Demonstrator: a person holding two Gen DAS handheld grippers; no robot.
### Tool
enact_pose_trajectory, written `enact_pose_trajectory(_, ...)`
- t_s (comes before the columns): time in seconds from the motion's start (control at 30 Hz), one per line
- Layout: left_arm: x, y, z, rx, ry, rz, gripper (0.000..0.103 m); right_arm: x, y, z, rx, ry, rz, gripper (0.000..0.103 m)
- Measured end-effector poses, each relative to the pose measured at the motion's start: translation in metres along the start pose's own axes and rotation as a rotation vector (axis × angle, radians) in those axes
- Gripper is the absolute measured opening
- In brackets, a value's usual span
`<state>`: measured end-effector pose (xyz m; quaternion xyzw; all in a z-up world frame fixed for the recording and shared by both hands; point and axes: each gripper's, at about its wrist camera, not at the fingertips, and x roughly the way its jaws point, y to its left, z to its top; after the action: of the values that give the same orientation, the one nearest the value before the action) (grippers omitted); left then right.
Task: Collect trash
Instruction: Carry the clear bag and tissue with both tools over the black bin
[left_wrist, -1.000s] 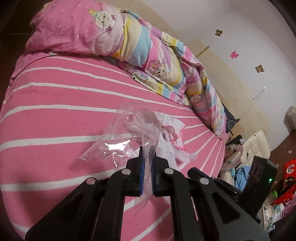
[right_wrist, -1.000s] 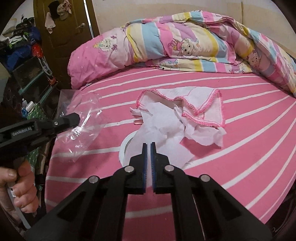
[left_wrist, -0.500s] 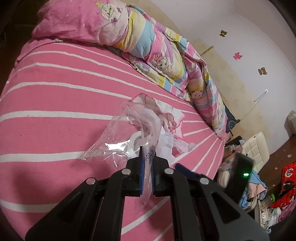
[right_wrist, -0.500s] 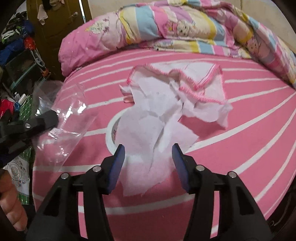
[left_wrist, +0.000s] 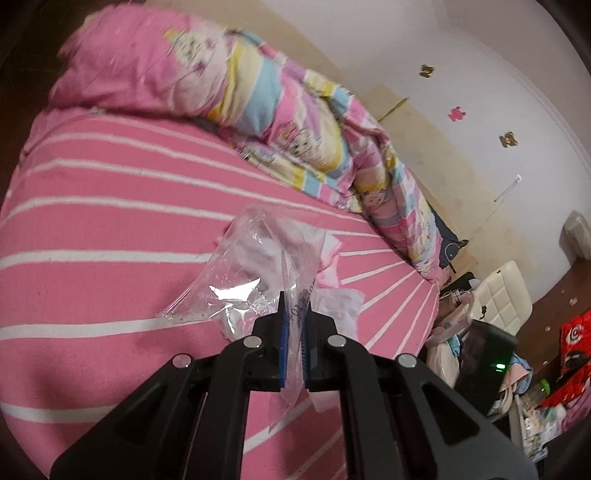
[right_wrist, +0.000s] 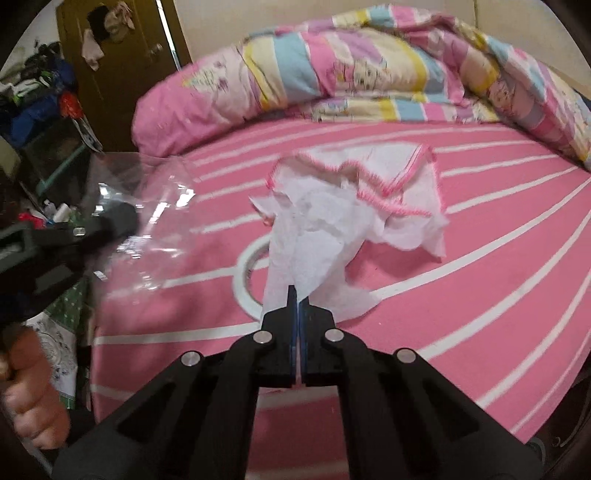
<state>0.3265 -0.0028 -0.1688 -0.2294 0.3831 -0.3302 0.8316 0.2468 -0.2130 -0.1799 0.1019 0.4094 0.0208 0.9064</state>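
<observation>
- Two grippers work over a round bed (right_wrist: 480, 280) with a pink sheet and white stripes.
- At the far left of the right wrist view, a hand (right_wrist: 33, 406) holds the handle of the left gripper (right_wrist: 122, 218), and this part of the picture is blurred.
- The left gripper (left_wrist: 294, 314) is closed on the edge of a clear plastic bag (left_wrist: 255, 273); the film passes between its blue pads (left_wrist: 282, 339).
- The bag hangs open in front of this gripper, above the sheet, and through it some white paper is visible, but I cannot tell if anything is inside the bag.
- In the right wrist view the same bag (right_wrist: 147, 221) is at the left edge of the bed, near the left gripper tip.
- A roll of white tape (right_wrist: 245, 280) lies flat on the sheet, and it is partly covered by the tissue.
- The right gripper (right_wrist: 296, 295) is clamped on the near corner of a white tissue (right_wrist: 310, 251); the paper comes up from between its jaws.
- The tissue is crumpled and it reaches back to a white cloth (right_wrist: 399, 181) with a pink border, which lies just behind it and touches it.
- Behind, along the far edge of the bed, lies a rolled quilt (right_wrist: 369, 70) with pink, yellow and blue bands.
- In the left wrist view, past the right edge of the bed, a white chair (left_wrist: 498, 295) stands near cluttered things on the floor.
</observation>
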Motion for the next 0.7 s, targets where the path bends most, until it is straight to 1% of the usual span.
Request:
enact_pose_trajectory(0.1,-0.015,-0.028,-0.004,0.069,-0.051,0.022,0.005,-0.032,-0.001,0.001,0.005,-0.041,0.021,0.001)
enact_pose_trajectory(0.3,-0.040,-0.072,-0.026,0.108,-0.048,0.004,0.005,-0.093,-0.013,-0.004,0.024,-0.110,0.057,0.001)
enact_pose_trajectory(0.43,-0.053,-0.102,-0.045,0.107,-0.032,-0.034,0.005,-0.133,-0.026,-0.019,0.039,-0.137,0.067,0.001)
enact_pose_trajectory(0.5,-0.058,-0.120,-0.058,0.126,-0.023,-0.047,0.005,-0.148,-0.034,-0.027,0.055,-0.144,0.068,0.001)
enact_pose_trajectory(0.7,-0.053,-0.168,-0.103,0.161,0.043,-0.093,0.005,-0.201,-0.066,-0.066,0.096,-0.169,0.034,0.001)
